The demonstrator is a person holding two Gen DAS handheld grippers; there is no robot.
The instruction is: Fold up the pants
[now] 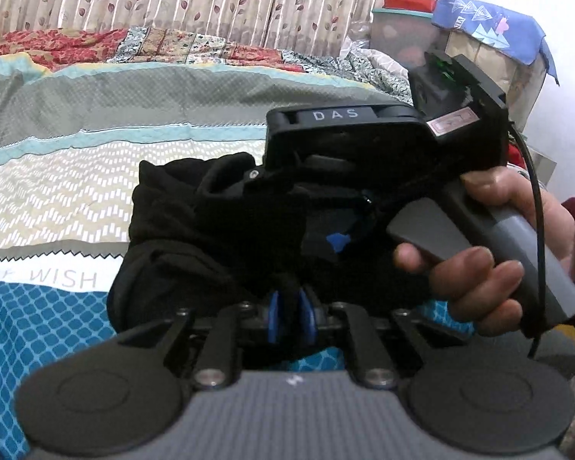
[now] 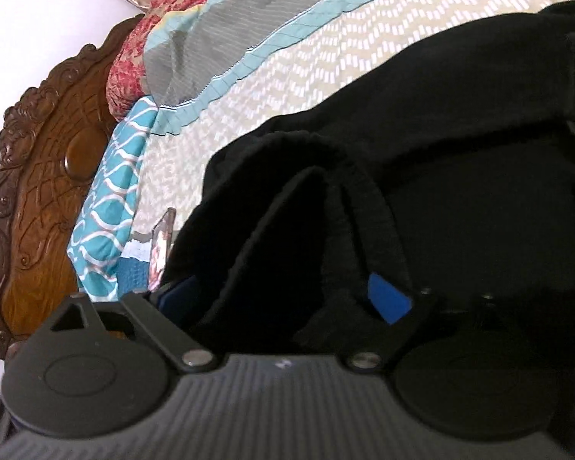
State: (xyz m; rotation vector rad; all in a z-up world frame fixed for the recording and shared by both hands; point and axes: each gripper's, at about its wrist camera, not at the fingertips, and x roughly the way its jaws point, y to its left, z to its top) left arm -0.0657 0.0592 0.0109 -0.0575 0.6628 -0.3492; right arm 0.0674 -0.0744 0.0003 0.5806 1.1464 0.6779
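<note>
**Black pants bunched on the bed, both grippers in the fabric**

Left wrist view: one pair of black fleece pants point(image 1: 195, 230) lies bunched on the patterned grey, teal and beige quilt point(image 1: 96, 176). The left gripper point(image 1: 289, 318) has its two blue-padded fingers point(image 1: 274, 316) close together, clamped on the near edge of the cloth. The right gripper point(image 1: 341, 243), a black device gripped by one bare hand point(image 1: 494, 264), lies across the pants' right side. Open quilt stretches left of and beyond the garment; one lidded plastic tub point(image 1: 400, 28) stands at the far right.

Right wrist view: two blue pads show, one pad point(image 2: 389, 301) beside a cloth fold; the jaws stand apart with fabric between them. One carved wooden headboard point(image 2: 46, 191) borders the quilt at left.
</note>
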